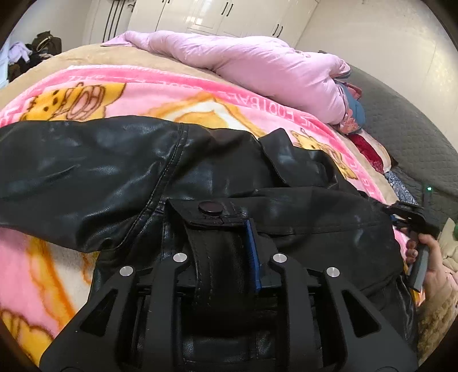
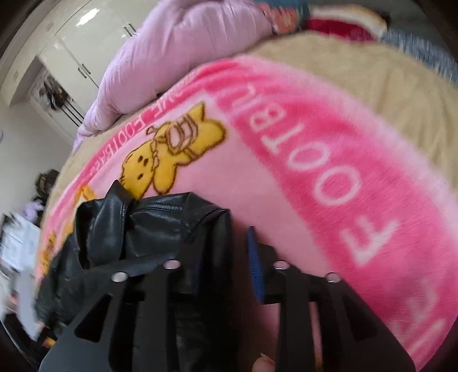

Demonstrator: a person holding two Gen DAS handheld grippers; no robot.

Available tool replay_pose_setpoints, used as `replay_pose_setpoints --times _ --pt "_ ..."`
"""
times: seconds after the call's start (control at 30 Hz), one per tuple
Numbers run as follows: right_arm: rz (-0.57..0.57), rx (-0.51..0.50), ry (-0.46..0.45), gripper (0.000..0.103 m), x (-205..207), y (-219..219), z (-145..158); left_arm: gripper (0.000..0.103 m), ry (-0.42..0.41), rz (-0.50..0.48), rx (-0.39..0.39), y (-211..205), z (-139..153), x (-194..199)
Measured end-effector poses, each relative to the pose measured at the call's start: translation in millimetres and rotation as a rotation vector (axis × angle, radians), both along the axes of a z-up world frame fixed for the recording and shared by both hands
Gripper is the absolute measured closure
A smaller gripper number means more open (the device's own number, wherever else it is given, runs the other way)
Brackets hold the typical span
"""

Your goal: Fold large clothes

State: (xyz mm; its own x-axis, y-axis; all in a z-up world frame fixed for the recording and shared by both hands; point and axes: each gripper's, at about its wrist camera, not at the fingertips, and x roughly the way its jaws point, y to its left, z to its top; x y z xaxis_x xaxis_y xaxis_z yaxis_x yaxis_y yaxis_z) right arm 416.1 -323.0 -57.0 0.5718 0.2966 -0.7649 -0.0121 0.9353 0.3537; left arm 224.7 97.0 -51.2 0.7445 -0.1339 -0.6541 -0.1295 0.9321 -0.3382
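Observation:
A black leather jacket (image 1: 120, 171) lies spread on a pink cartoon blanket (image 1: 177, 94) on the bed. My left gripper (image 1: 220, 243) is shut on the jacket's strap tab below a snap button (image 1: 211, 208); its blue pad (image 1: 255, 257) shows on the right finger. In the right wrist view the jacket (image 2: 148, 234) is bunched at the lower left. My right gripper (image 2: 220, 254) has its jaws apart, the left finger over the jacket's edge and the blue pad (image 2: 255, 260) over the blanket (image 2: 286, 171). The right gripper also shows at the right edge of the left wrist view (image 1: 412, 220).
A lilac quilt (image 1: 257, 65) lies heaped at the back of the bed, with folded clothes (image 1: 355, 114) beside it. A grey padded headboard (image 1: 409, 123) stands at the right. White wardrobes (image 1: 217, 14) line the far wall. A pile of dark things (image 1: 37, 51) sits at far left.

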Motion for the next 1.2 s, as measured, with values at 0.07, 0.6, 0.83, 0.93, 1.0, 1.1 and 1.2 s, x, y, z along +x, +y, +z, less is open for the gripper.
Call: replay_pose_setpoints --times 0.07,0.6,0.83,0.93,1.0,1.1,1.2 --pt "-0.008 -0.051 -0.053 0.059 -18 0 18 0.086 -0.003 0.0 0.003 0 0 -1" --pt "0.191 -0.164 -0.125 0.057 -134 64 31 0.053 -0.136 0.109 0.107 7 59 -43" --pt "0.273 -0.153 -0.158 0.054 -148 85 35 0.038 -0.089 0.019 0.115 -27 62 -28" --pt "0.3 -0.14 -0.149 0.045 -149 90 35 0.038 -0.049 -0.024 0.14 -45 51 -18" --pt "0.315 -0.151 -0.134 0.045 -150 94 32 0.037 -0.027 -0.05 0.138 -53 44 -14" --pt "0.334 -0.173 -0.101 0.04 -148 98 24 0.037 0.028 -0.069 0.169 -61 28 -8" --pt "0.334 -0.208 -0.074 0.037 -147 100 17 0.034 0.085 -0.059 0.172 -60 10 -3"
